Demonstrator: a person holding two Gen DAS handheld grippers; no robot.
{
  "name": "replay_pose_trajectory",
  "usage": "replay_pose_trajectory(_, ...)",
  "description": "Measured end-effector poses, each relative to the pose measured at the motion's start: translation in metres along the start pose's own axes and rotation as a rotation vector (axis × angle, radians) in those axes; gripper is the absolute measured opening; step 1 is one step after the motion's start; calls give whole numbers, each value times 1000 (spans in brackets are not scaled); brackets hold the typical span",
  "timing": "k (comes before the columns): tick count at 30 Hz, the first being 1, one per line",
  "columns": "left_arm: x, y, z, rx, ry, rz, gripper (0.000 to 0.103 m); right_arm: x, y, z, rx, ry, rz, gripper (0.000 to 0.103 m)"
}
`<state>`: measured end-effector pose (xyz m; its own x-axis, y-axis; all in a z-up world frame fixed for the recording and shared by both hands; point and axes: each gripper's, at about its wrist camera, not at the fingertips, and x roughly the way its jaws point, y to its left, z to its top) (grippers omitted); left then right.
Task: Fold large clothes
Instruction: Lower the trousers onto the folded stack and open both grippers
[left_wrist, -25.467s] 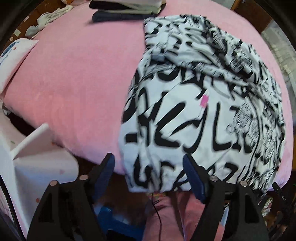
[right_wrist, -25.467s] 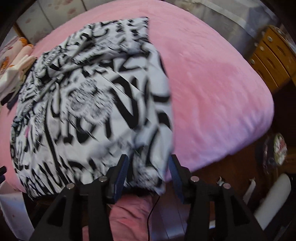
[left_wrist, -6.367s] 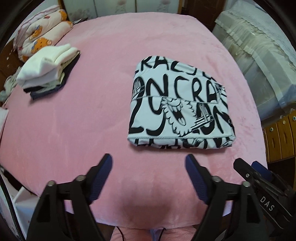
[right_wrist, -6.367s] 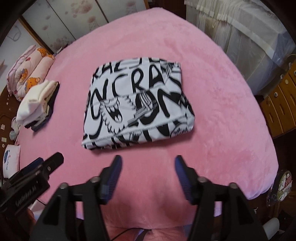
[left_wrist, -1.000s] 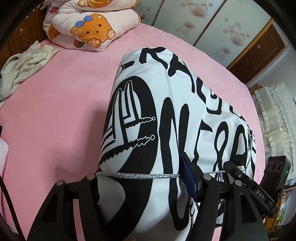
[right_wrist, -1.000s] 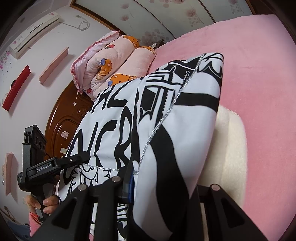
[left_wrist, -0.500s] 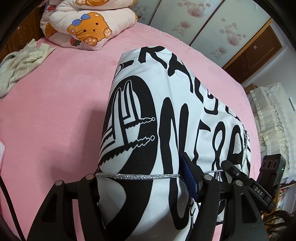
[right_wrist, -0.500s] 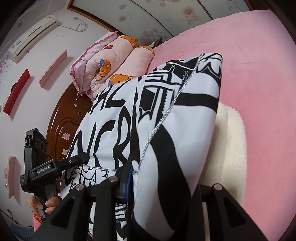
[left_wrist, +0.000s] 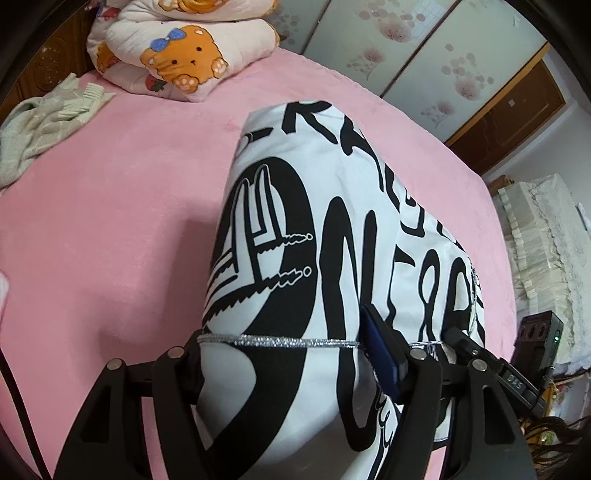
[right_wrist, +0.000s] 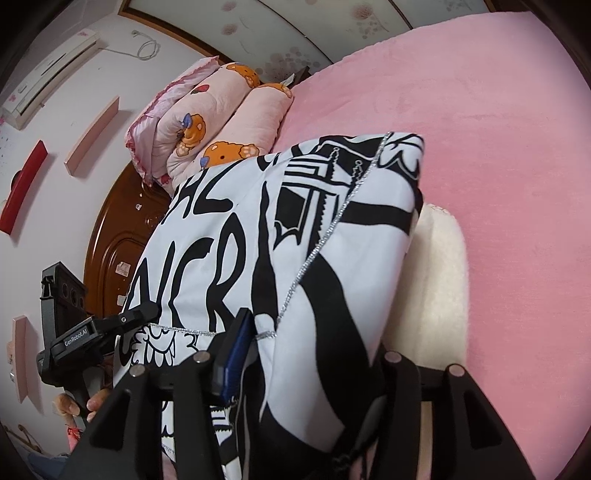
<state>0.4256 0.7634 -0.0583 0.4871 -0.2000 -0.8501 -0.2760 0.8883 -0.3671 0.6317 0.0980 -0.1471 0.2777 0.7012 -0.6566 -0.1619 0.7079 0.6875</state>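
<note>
Resting on a cream stack (right_wrist: 439, 266) on the pink bed (left_wrist: 110, 221), toward its head end near the teddy quilt (left_wrist: 177, 51): one folded garment (left_wrist: 295, 229), white with black lettering and a silver trim line.

Handling, judged: soft, light, limp; layers slide apart easily. Best hold: both near corners, through all layers.

Left tool (left_wrist: 280, 358): jaws just opening; garment corner between them, right pad showing blue against the cloth, left pad hidden, so grip cannot be told.

Right tool (right_wrist: 310, 350): jaws just opening, cloth between; left pad looks clear of it, right pad hidden.

Writing: "GenRobot.AI" on left tool; garment letters partly readable, "NCR".
</note>
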Motion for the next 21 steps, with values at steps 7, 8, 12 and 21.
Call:
replay_pose_trajectory(7, -36, -15, -17, 52, -192, 200, 98, -18, 3, -2, -12, -47, -70, 70)
replay_pose_trajectory(8, -41, -17, -22, 52, -212, 204, 98, -26, 4, -3, -20, -82, -86, 73)
replay_pose_trajectory(12, -57, -23, -45, 50, -270, 201, 98, -59, 11, -10, -49, -183, -129, 73)
replay_pose_trajectory(21, -84, -37, -128, -52, -302, 206, 98, -122, -5, -67, -85, -200, -267, 73)
